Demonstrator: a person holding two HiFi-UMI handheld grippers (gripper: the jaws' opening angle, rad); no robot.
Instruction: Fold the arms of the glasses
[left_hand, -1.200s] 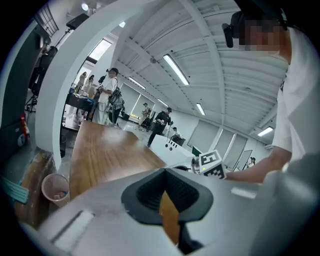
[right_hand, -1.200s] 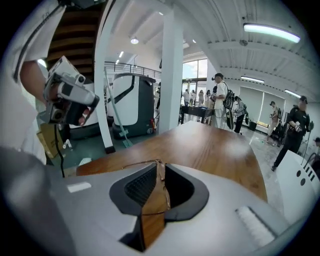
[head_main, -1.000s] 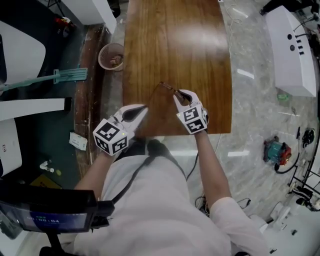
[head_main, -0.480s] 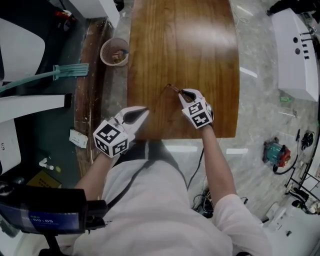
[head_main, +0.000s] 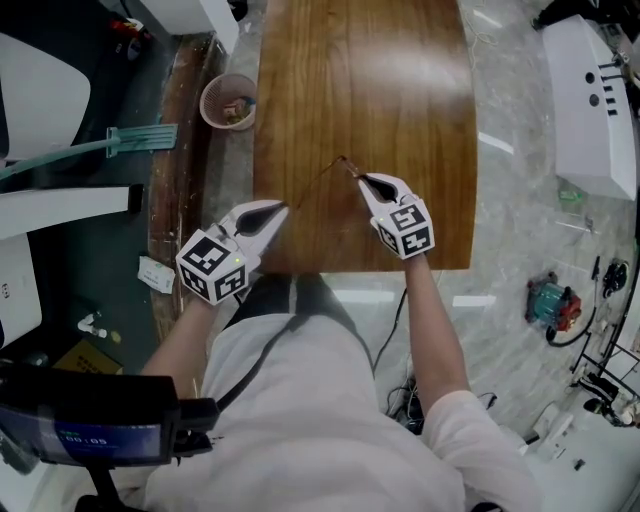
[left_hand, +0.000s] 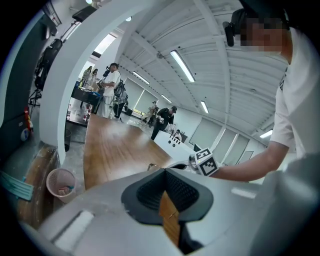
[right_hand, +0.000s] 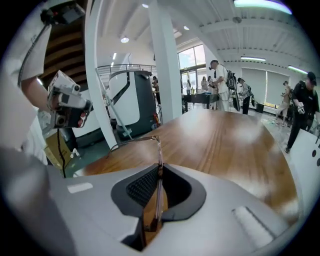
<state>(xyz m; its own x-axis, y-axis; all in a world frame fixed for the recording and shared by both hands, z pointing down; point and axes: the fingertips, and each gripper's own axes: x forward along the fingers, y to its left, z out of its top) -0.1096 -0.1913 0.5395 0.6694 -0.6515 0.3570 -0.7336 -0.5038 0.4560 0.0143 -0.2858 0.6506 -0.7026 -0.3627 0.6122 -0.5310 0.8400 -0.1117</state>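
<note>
My right gripper (head_main: 362, 180) jaws, just closing, pinch the glasses (right_hand: 159, 150); the left gripper (head_main: 283, 207) jaws are clenched; the arm (right_hand: 131, 140) ahead stands unfolded.

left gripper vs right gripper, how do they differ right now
The left gripper is fully shut near the tip of the open arm; the right gripper has just been closing, with the glasses front between its jaws. The left sits nearer the table edge; the right reaches further in. Both point toward the glasses.

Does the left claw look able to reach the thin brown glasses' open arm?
Probably yes: the shut left claw points at the nearby free end of the open arm, and nothing stands between them on the brown wooden table.
</note>
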